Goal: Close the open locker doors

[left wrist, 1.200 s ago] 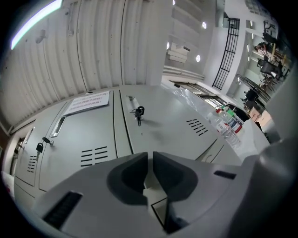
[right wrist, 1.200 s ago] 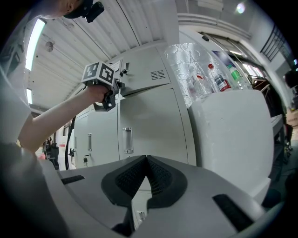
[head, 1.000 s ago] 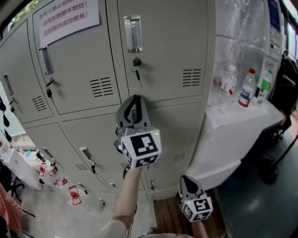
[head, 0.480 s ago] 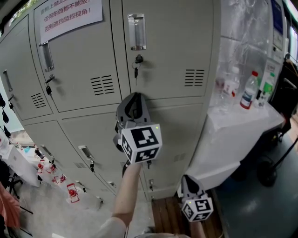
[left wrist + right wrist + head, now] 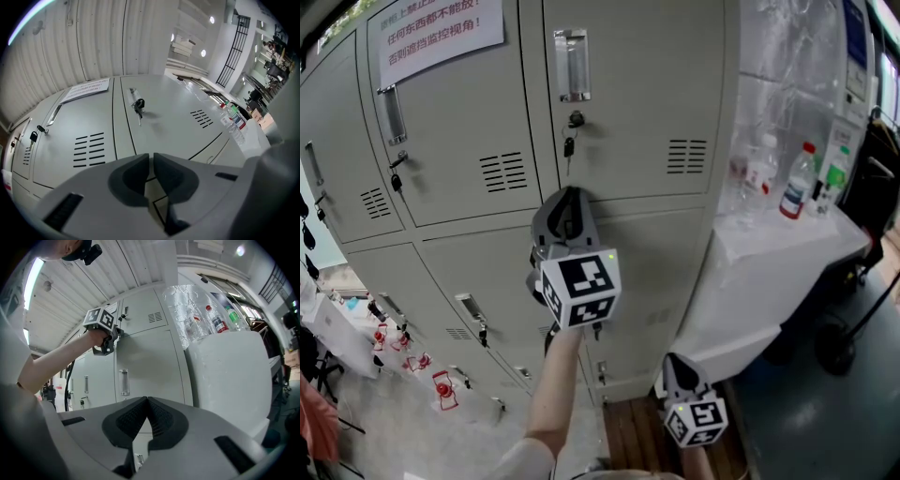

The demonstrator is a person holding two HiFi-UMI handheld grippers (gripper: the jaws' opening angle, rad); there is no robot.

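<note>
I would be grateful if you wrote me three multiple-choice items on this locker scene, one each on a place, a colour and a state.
1. Where is the paper notice posted?
A. On an upper locker door
B. On the white table
C. On the floor

2. What colour is the notice's print?
A. Blue
B. Red
C. Green

3. How do the jaws of the right hand-held gripper stand?
A. Wide apart
B. Clamped on a key
C. Together, with nothing between them

Answers:
1. A, since the sheet sits at the top of that grey door in the head view.
2. B, since its lines of characters are red on white.
3. C, since the right gripper view shows the two pads meeting with nothing held.
</note>
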